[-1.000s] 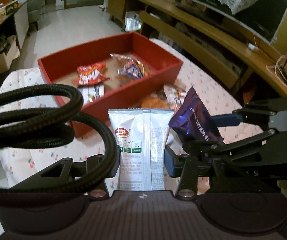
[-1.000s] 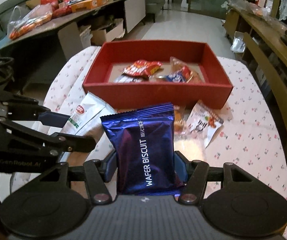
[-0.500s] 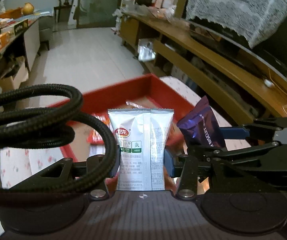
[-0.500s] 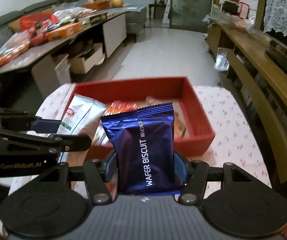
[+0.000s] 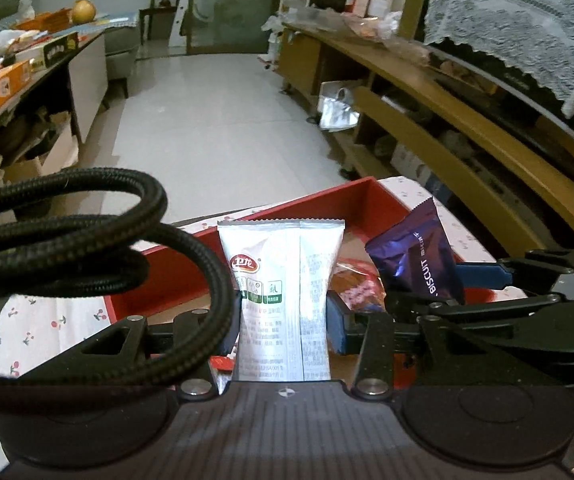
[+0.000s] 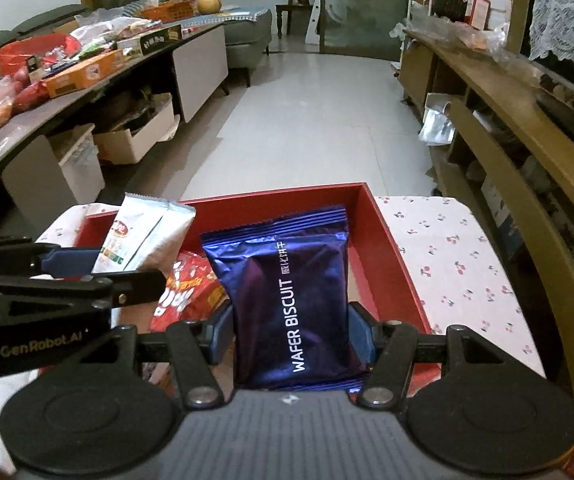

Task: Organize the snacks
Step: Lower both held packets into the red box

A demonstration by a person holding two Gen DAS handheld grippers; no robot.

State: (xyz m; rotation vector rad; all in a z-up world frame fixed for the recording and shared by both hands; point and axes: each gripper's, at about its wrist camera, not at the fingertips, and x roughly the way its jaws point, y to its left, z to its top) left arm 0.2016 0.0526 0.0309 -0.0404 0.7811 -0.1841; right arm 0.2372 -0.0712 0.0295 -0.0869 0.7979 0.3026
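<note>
A white snack packet (image 5: 283, 300) with a red logo is clamped upright between the two fingers of the left claw (image 5: 283, 320), and a purple wafer biscuit packet (image 6: 293, 300) is clamped upright in the same way by the right claw (image 6: 293, 328). Both packets are held above the red box (image 6: 387, 248), which stands on the desk (image 6: 455, 264), the latter being covered by a white cloth printed with cherries. The white packet is seen over the left part of the box and the purple one over its right part, just beside each other but apart. Inside the box a red snack bag (image 6: 191, 288) is seen lying on the brown floor, below and between the two claws; a further packet in the left wrist view is partly hidden behind the white packet and cannot be identified. A black braided cable (image 5: 87, 248) is looped across the left side of the left wrist view, in front of the box's left wall. Beyond the far edge of the desk a pale tiled floor (image 6: 311, 120) is seen, with a wooden shelf unit (image 5: 467, 128) along its right side.
</note>
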